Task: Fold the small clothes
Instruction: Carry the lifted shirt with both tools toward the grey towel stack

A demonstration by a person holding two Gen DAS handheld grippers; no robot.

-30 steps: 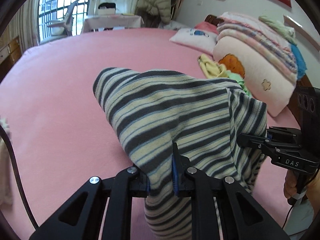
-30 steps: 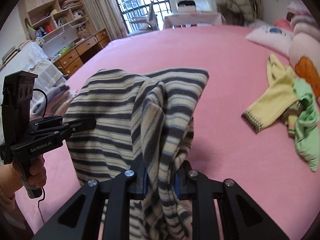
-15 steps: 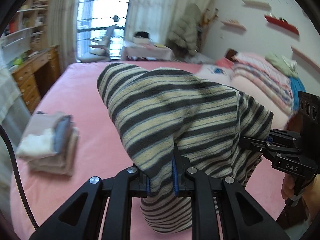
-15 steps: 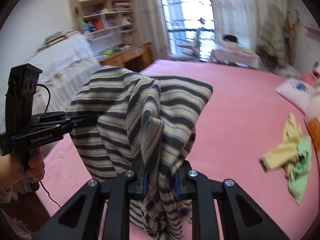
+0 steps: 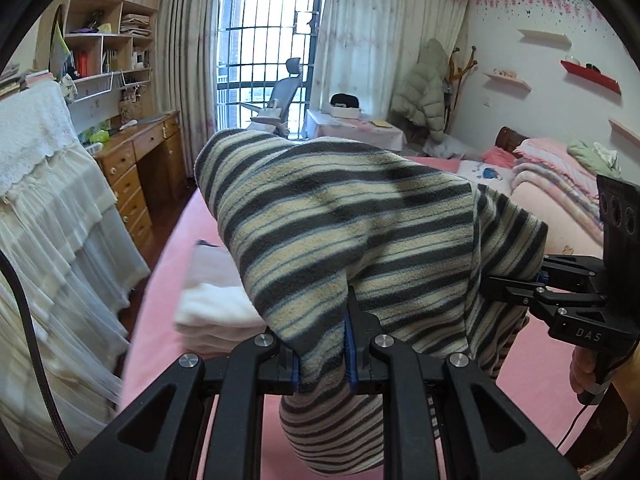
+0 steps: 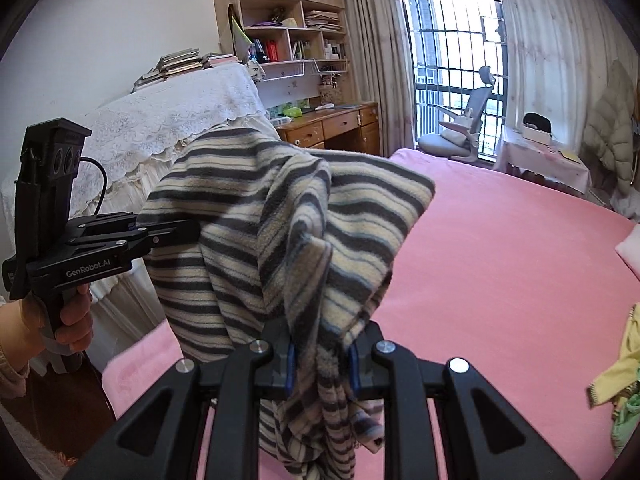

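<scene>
— What do we have, starting from the biggest thing?

— The pink bed (image 6: 500, 264) fills most of both views, and we place everything else against it. Above it we hold a striped fleece garment (image 5: 352, 224), cream and dark grey, lifted clear of the bed and draped between our two tools.

— And on the bed itself?

— Near its left edge, under the garment, we see a stack of folded pale clothes (image 5: 216, 300). At the bed's right edge lie a yellow piece and a green piece (image 6: 622, 392), crumpled together.

— How do the tongs stand?

— Our left gripper (image 5: 322, 354) is clamped on a bunched fold of the garment. Our right gripper (image 6: 320, 360) is clamped on another gathered edge, with cloth hanging below its pads.
</scene>
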